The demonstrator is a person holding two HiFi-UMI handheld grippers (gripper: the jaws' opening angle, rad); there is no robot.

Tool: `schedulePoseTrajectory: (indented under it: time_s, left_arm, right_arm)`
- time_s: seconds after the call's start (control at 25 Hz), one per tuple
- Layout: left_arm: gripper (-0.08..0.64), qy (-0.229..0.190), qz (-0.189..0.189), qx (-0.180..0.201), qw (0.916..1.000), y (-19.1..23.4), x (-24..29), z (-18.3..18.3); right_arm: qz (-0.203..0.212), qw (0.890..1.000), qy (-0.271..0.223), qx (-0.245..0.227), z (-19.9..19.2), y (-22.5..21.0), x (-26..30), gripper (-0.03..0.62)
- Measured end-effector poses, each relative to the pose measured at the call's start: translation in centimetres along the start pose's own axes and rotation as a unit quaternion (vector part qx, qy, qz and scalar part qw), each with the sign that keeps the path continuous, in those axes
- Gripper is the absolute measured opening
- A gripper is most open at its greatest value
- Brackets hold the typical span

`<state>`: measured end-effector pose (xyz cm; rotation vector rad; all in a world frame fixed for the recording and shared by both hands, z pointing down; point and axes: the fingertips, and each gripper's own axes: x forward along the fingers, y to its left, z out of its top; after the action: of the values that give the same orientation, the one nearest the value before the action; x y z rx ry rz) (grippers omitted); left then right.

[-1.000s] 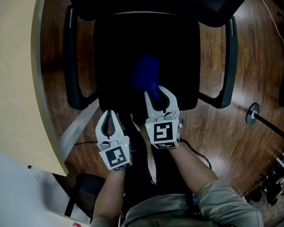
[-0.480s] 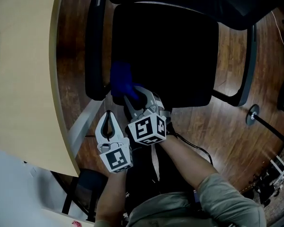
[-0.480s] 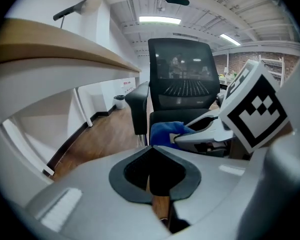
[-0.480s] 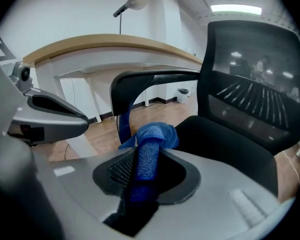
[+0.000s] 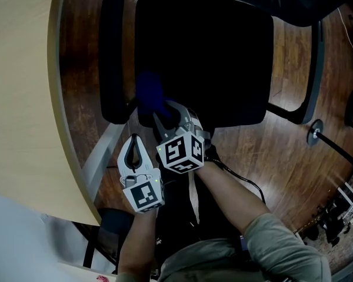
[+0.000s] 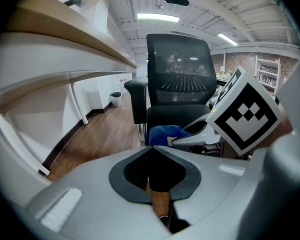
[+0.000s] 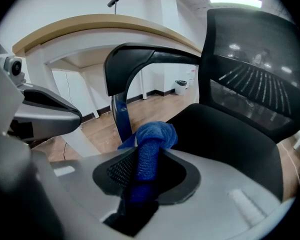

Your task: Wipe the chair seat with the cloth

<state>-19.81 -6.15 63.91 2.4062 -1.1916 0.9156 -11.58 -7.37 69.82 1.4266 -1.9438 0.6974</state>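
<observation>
The black chair seat [image 5: 212, 57] fills the middle of the head view. A blue cloth [image 5: 150, 96] lies bunched on the seat's front left corner, beside the left armrest [image 5: 113, 51]. My right gripper [image 5: 163, 111] is shut on this cloth [image 7: 149, 139], which sticks out past the jaw tips over the seat [image 7: 225, 134]. My left gripper [image 5: 133, 138] hangs just in front of the seat edge, below and left of the right one. Its jaws meet at the tips with nothing between them [image 6: 152, 148]. From the left gripper view I see the cloth [image 6: 165, 133] and the right gripper's marker cube [image 6: 245, 116].
A light wooden desk [image 5: 23, 87] curves along the left, its edge close to the left armrest. The mesh backrest [image 7: 260, 69] rises behind the seat. A round stand base [image 5: 313, 134] and a cable lie on the wood floor at right. My legs are right below the grippers.
The right gripper has carried the cloth from the front middle of the seat to its front left corner. The left gripper has shifted the same way, still shut and empty.
</observation>
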Motion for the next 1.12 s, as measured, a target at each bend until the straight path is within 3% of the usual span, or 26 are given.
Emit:
schedulePoseTrajectory:
  time_s: [0.2, 0.52, 0.88, 1.12]
  left_arm:
    - [0.005, -0.001, -0.034, 0.022, 0.9992, -3.1, 1.3, 1.3]
    - [0.005, -0.018, -0.103, 0.068, 0.9922, -11.6, 2.8, 4.2]
    - [0.006, -0.023, -0.174, 0.116, 0.9776, -21.2, 3.4, 5.1]
    - [0.005, -0.023, -0.205, 0.137, 0.9688, -25.9, 3.8, 5.3]
  right_arm:
    - [-0.035, 0.999, -0.004, 0.034, -1.1, -3.1, -2.3, 0.107]
    - [-0.108, 0.990, 0.004, 0.094, -5.8, -10.3, -8.5, 0.106]
    - [-0.197, 0.965, 0.010, 0.175, -12.6, -17.4, -15.8, 0.106]
    - [-0.232, 0.947, 0.021, 0.221, -16.9, -20.0, -18.9, 0.106]
